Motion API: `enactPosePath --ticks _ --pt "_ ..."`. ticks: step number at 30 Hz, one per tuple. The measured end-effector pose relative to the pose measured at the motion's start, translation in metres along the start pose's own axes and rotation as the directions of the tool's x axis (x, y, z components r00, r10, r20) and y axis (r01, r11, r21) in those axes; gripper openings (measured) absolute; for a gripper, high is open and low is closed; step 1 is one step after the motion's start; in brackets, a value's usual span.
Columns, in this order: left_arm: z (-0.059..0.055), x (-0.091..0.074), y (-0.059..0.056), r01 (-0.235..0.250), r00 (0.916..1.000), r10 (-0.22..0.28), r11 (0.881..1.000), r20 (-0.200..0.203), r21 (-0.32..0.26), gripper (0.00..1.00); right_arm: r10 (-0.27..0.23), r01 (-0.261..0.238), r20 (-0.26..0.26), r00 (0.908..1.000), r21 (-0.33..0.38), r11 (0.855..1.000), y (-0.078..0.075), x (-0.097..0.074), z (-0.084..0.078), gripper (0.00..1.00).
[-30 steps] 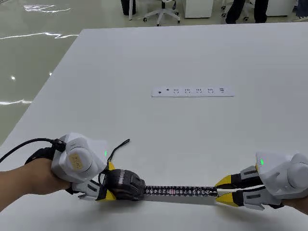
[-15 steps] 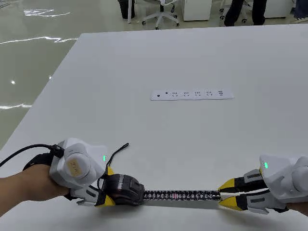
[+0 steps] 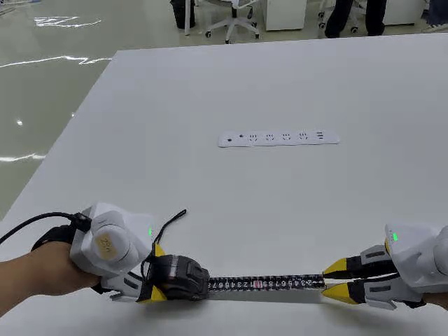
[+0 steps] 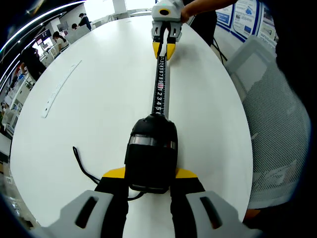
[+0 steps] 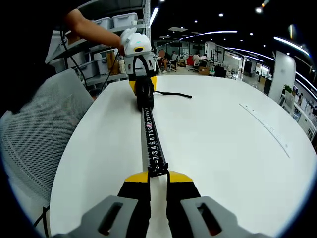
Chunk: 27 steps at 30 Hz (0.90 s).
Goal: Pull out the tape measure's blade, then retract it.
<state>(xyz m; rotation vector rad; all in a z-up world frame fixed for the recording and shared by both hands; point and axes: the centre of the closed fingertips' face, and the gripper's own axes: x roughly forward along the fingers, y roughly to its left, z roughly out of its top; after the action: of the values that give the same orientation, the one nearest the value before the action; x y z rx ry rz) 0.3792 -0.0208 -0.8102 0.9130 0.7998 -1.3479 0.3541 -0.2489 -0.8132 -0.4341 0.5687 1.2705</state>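
Blade (image 3: 266,283) lies partly drawn along the counter (image 3: 280,203), stretched between both sets of fingers. The left gripper (image 4: 151,173) is clenched around the case (image 3: 178,275) and the right gripper (image 3: 339,281) pinches the blade's tip. Retraction is not yet done.

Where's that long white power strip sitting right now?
The power strip lies flat on the table in the head view, well beyond the blade held between left gripper and right gripper.
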Motion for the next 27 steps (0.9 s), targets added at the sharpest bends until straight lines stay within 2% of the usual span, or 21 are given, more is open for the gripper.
enactPosePath --ticks 6,27 --pt "0.0046 0.0032 -0.0001 0.010 0.9999 -0.010 1.000 0.006 0.009 0.27 0.007 -0.007 -0.002 1.0000 0.005 1.000 0.0016 0.0007 -0.0025 0.09" --pt "0.0034 0.0025 -0.0001 0.005 1.0000 -0.005 1.000 0.008 0.007 0.27 -0.001 0.002 -0.011 0.9999 0.019 1.000 0.0025 0.0045 -0.0066 0.10"
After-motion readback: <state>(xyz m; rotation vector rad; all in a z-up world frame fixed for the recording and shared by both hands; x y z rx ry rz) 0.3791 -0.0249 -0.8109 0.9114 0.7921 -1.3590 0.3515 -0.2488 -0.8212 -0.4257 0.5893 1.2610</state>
